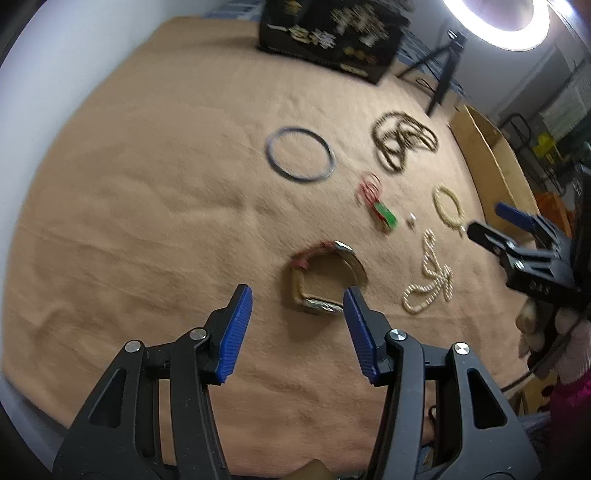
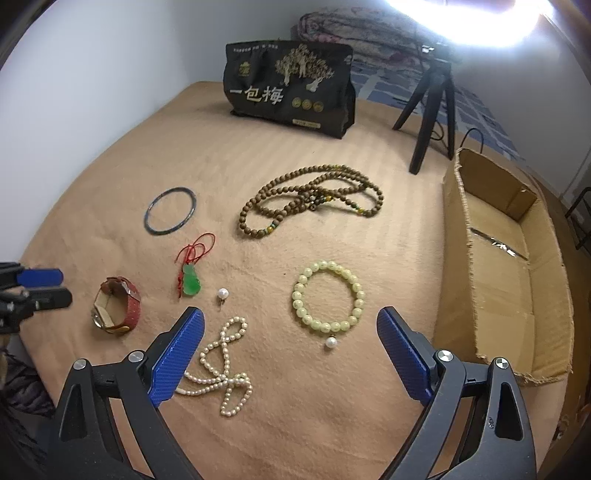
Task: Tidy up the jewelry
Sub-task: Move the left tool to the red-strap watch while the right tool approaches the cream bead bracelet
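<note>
Tan fleece blanket (image 2: 369,424) spread flat, jewelry laid out across it.

Left gripper (image 1: 297,308): blue ribbed pads spread wide, nothing between them. It hovers just short of the red leather-strap wristwatch with a metal case (image 1: 325,277), which lies curled in a loop on its side. The left wrist view is motion-blurred. In the right wrist view the same watch (image 2: 117,311) sits at far left, with the left gripper's tips just beside it, apart from the strap.

Right gripper (image 2: 290,332): blue pads spread wide, empty. It hangs above the blanket, with the pale green beaded bracelet carrying a white pearl drop (image 2: 328,299) ahead between the pads, and the tangled strand of small cream pearls (image 2: 221,369) lying close by the left pad.

Other pieces:
- Green jade gourd pendant on a red cord (image 2: 192,273), between watch and green bracelet.
- Single loose white pearl (image 2: 222,294), just right of the pendant.
- Thin dark round bangle (image 2: 170,215), farther back on the left.
- Long brown wooden bead necklace (image 2: 310,199), coiled in several loops, mid-blanket.

Open brown cardboard box (image 2: 495,280) stands at the blanket's right edge, with no jewelry visible in it. Black printed snack bag with gold tree motif (image 2: 291,88) stands upright at the far edge. Black tripod (image 2: 432,107) to its right, under a bright ring light (image 1: 496,20).
</note>
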